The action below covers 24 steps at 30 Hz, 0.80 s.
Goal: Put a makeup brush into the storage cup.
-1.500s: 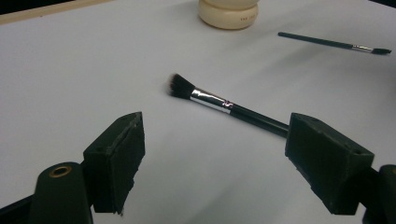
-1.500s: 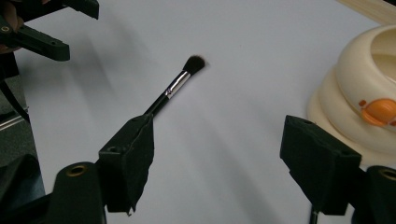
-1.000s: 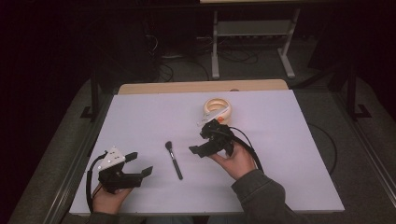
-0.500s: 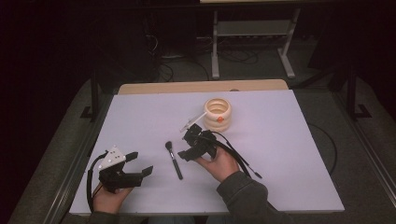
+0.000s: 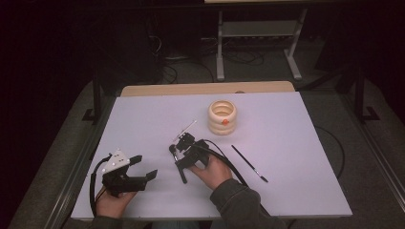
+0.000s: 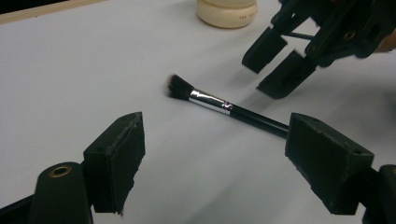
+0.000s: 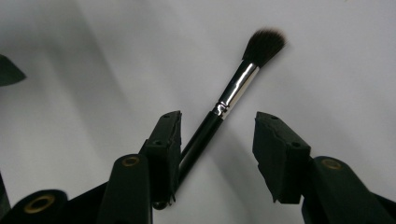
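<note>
Right claw (image 5: pixel 184 151) moved left over the makeup brush (image 7: pixel 232 98), spread wide, empty, left claw (image 5: pixel 143 167) likewise gaping, empty.

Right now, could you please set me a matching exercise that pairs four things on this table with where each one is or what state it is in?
Column one:
1. makeup brush
2. cream ringed pot
3. thin black brush
4. left gripper

Column two:
A. stands toward the far side of the table, with an orange spot on its side
B. lies flat between the open jaws of the right gripper
C. open, near the table's front left edge
D. lies alone on the table, to the right of the right hand

Pairs: 1-B, 2-A, 3-D, 4-C
</note>
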Tool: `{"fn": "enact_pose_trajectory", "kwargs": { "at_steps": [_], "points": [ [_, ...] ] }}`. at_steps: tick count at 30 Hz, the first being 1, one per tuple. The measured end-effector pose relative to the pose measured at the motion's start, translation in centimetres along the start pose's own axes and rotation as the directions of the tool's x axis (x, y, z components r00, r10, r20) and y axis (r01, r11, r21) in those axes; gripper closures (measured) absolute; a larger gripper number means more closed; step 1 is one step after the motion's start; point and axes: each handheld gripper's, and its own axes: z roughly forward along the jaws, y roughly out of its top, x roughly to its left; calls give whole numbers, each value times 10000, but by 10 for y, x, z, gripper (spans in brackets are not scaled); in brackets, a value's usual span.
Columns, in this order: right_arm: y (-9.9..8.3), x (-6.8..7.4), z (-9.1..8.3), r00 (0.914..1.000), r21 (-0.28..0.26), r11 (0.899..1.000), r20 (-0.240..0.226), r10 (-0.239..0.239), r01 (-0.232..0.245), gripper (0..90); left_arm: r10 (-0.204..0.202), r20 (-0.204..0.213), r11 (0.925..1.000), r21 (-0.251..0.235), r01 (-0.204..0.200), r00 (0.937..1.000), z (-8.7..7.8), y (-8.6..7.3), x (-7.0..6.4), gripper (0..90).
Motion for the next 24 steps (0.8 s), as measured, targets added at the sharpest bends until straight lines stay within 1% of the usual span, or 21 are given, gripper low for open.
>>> {"fn": "enact_pose_trajectory", "kwargs": {
  "at_steps": [2,3,5,8,10,13,16,17,20,21,22,23,24],
  "points": [
    [1,1,6,10000,240,9997,66,-23,21,518,53,-21,10000,42,-53,10000,0,0,1,196],
    [1,2,9,10000,327,9995,68,-53,50,519,17,-25,10000,31,-17,10000,0,0,1,196],
    [1,2,11,10000,407,9992,91,-7,4,521,-8,-18,10000,-45,8,10000,1,0,1,195],
    [1,3,18,10000,575,9983,-68,52,-48,521,-14,-9,10000,54,14,10000,0,0,1,196],
    [1,5,21,10000,646,9979,-7,-39,40,527,-4,-13,10000,91,4,10000,1,0,0,196],
    [1,6,26,10000,798,9968,39,24,-27,537,-45,-32,10000,23,45,10000,0,0,1,196],
    [1,8,30,9996,975,9952,288,-27,-2,565,-46,-95,10000,-69,46,9999,0,0,1,196],
    [1,8,31,9994,998,9950,339,-8,-26,576,-170,-88,9998,-79,170,9998,0,-1,1,196],
    [1,8,32,9983,1031,9944,562,154,-211,619,-222,-98,9997,-103,221,9997,0,-1,2,196],
    [1,8,32,9981,1069,9941,602,122,-186,632,-226,-94,9997,-105,225,9997,0,-1,2,196],
    [2,9,32,9976,1122,9936,685,68,-145,650,-127,-104,9999,-67,126,9999,0,-1,2,196],
    [2,10,32,9965,1141,9934,836,54,-149,677,-91,-113,9999,-49,90,9999,0,0,2,196],
    [3,11,33,9939,1193,9927,1101,40,-172,698,-87,-108,10000,-37,87,9999,0,0,2,196]
  ]
}}
